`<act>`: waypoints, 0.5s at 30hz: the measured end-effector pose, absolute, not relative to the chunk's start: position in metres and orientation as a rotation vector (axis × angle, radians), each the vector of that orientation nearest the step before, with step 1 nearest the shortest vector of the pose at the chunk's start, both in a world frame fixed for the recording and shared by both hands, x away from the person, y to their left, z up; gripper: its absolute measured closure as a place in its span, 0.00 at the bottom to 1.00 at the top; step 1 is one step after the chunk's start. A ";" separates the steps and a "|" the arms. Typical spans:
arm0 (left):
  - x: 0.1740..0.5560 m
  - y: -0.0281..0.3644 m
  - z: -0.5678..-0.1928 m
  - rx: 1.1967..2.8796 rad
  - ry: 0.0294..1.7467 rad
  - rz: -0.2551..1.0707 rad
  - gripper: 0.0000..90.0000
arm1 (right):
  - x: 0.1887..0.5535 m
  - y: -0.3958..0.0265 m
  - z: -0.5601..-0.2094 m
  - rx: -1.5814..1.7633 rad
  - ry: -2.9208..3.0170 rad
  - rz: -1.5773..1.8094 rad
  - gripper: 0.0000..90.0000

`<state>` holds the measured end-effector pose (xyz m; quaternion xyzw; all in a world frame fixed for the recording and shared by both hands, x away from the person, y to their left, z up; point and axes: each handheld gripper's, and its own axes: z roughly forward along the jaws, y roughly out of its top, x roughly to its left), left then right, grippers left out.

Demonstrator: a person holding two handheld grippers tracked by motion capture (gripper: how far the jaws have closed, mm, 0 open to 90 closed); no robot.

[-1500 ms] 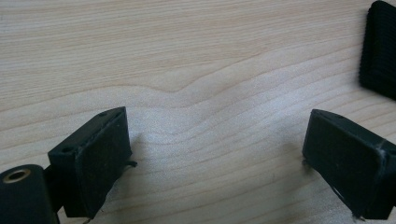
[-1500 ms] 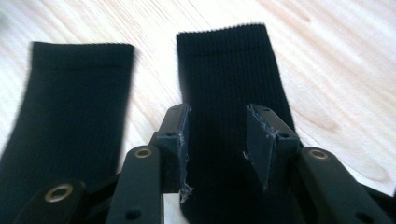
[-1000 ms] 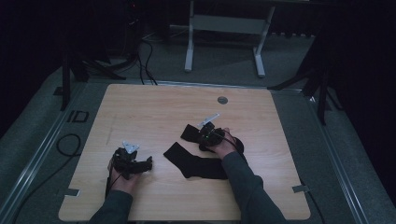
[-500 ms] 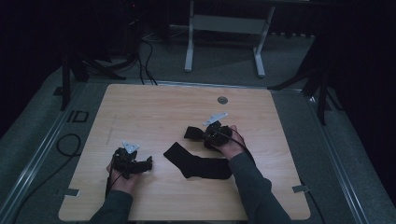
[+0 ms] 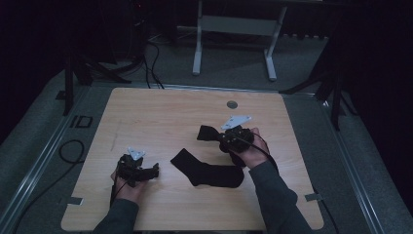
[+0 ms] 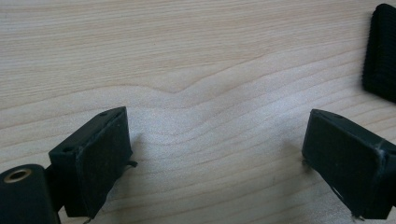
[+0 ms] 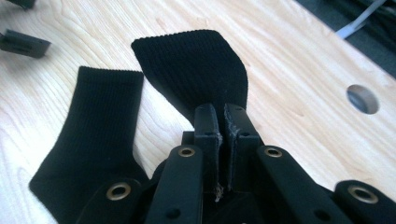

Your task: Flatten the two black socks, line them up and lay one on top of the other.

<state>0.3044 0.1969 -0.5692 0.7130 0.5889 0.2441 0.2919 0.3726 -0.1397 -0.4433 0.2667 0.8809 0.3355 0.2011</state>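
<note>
The table [image 5: 146, 112] bears no readable writing. One black sock [image 5: 207, 168] lies flat mid-table. The second sock [image 7: 196, 70], clamped in the right gripper [image 5: 229, 139], has risen since a second ago (likely heading for pairing). The left gripper [image 5: 146, 171] rests, jaws apart.

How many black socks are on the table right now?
2. One sock lies flat on the table between the two hands. The other sock is pinched in the shut right gripper, lifted above the table. None seems hidden.
</note>
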 end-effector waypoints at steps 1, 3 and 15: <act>0.304 0.197 -0.569 1.900 1.570 0.650 0.09 | 0.371 -0.142 -0.440 0.734 2.451 0.944 0.94; 0.304 0.197 -0.569 1.899 1.569 0.652 0.09 | 0.369 -0.144 -0.436 0.729 2.443 0.949 0.95; 0.304 0.197 -0.569 1.900 1.569 0.651 0.09 | 0.340 -0.163 -0.393 0.716 2.369 1.089 0.94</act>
